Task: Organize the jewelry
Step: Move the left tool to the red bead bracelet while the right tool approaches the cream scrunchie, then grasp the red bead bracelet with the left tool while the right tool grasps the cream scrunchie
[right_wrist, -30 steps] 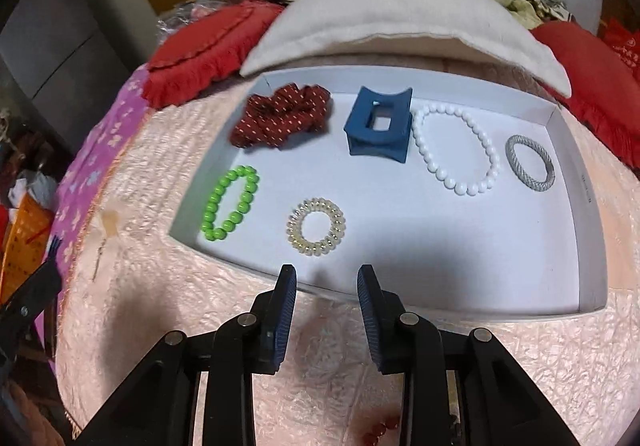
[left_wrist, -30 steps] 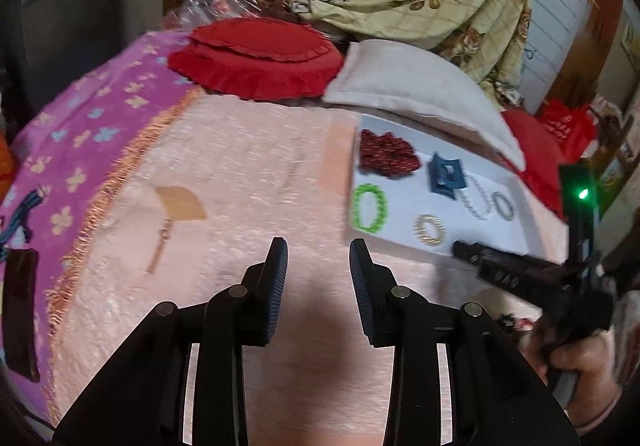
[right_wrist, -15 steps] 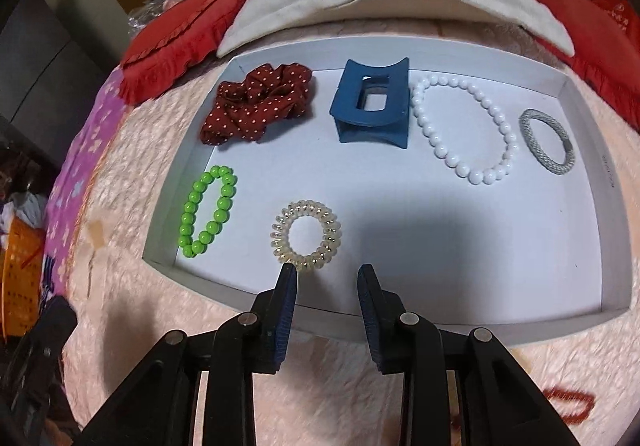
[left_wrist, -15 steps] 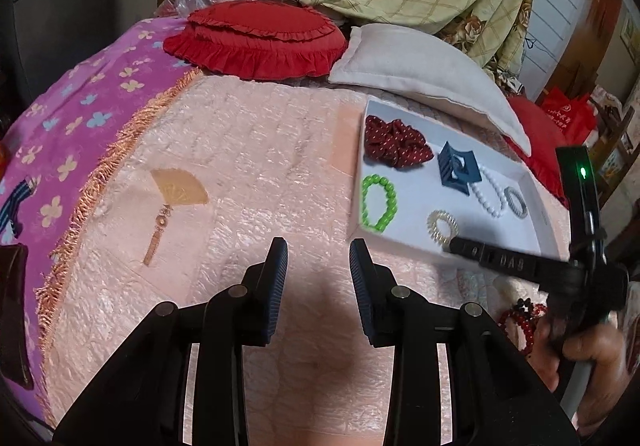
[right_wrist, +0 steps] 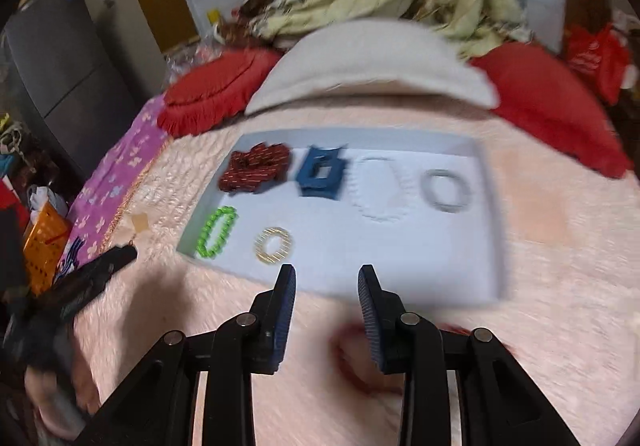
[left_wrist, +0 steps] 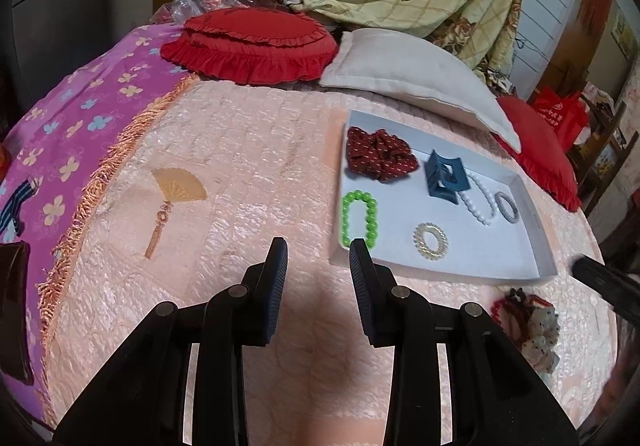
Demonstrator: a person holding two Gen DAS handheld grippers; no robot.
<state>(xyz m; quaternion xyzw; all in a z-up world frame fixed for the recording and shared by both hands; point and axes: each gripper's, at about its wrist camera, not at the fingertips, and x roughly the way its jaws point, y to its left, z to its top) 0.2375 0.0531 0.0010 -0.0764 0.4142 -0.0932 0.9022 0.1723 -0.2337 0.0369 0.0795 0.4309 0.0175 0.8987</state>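
A white tray (left_wrist: 460,272) lies on the pink bedspread. In it are a dark red scrunchie (left_wrist: 380,154), a blue claw clip (left_wrist: 444,176), a white bead bracelet (left_wrist: 476,202), a grey hair tie (left_wrist: 506,206), a green bead bracelet (left_wrist: 358,218) and a clear spiral hair tie (left_wrist: 430,240). A red bead bracelet (left_wrist: 516,306) and a white speckled piece (left_wrist: 542,338) rest on the bedspread in front of the tray. My left gripper (left_wrist: 318,250) is open and empty, left of the tray's near corner. My right gripper (right_wrist: 326,274) hovers before the tray (right_wrist: 400,254), jaws opening, nothing between them; a red blur (right_wrist: 344,338) lies below.
A red frilled cushion (left_wrist: 252,42), a white pillow (left_wrist: 416,82) and a floral quilt crowd the far side of the bed. A purple flowered cloth (left_wrist: 60,150) covers the left. An orange basket (right_wrist: 44,246) stands off the bed's left edge.
My right gripper has drawn back from over the tray and risen, its jaws a little wider; in the left wrist view it slid to the right edge, uncovering the red bracelet. My left gripper barely moved.
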